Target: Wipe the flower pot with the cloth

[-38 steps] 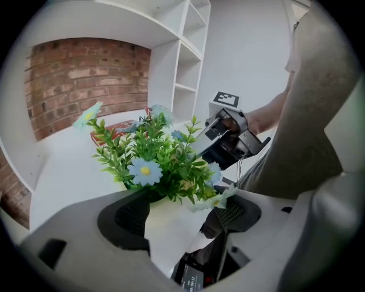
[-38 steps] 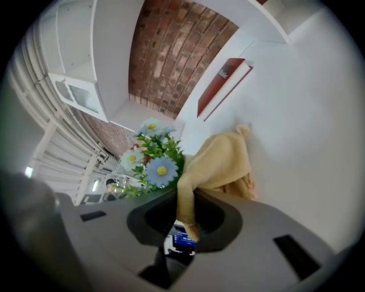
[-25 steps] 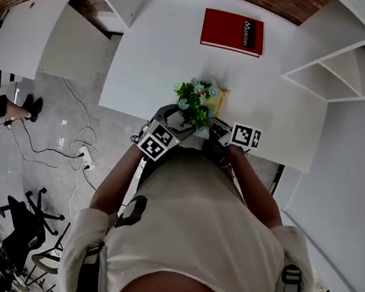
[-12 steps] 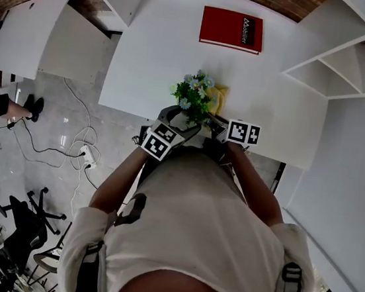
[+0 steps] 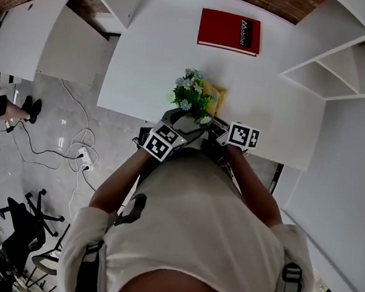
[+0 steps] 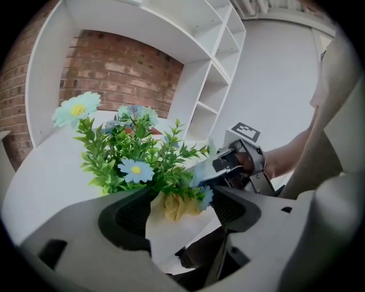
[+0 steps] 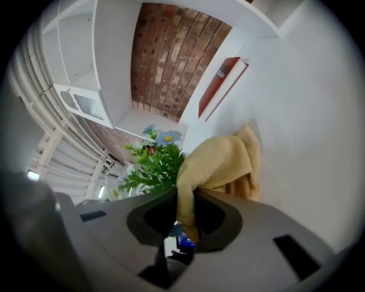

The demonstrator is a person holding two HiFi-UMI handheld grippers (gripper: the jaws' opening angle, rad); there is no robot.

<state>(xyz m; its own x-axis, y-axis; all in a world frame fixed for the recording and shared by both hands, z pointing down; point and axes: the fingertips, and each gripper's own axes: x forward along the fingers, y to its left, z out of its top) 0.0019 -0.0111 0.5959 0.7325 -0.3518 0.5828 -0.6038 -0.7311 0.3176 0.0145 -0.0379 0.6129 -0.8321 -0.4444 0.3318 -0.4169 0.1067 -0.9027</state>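
Observation:
A white flower pot [image 6: 169,235] with green leaves and blue flowers [image 5: 190,96] is held near the front edge of the white table [image 5: 155,51]. My left gripper [image 6: 178,212] is shut on the pot, one jaw on each side of it. In the head view the left gripper [image 5: 184,125] comes from the lower left under the leaves. My right gripper [image 7: 183,199] is shut on a yellow cloth [image 7: 221,164]. The bunched cloth [image 5: 212,91] lies against the pot's right side, and part of the cloth [image 6: 177,206] shows behind the pot. The right gripper [image 5: 216,125] sits close to the right of the pot.
A red book [image 5: 229,31] lies flat at the far side of the table. White open shelves [image 5: 339,69] stand to the right. Cables and a power strip [image 5: 81,157] lie on the grey floor to the left, with chairs further back.
The plant and pot have shifted slightly up and left in the head view, and the left gripper has rolled a little. The right gripper and the cloth have stayed almost in place.

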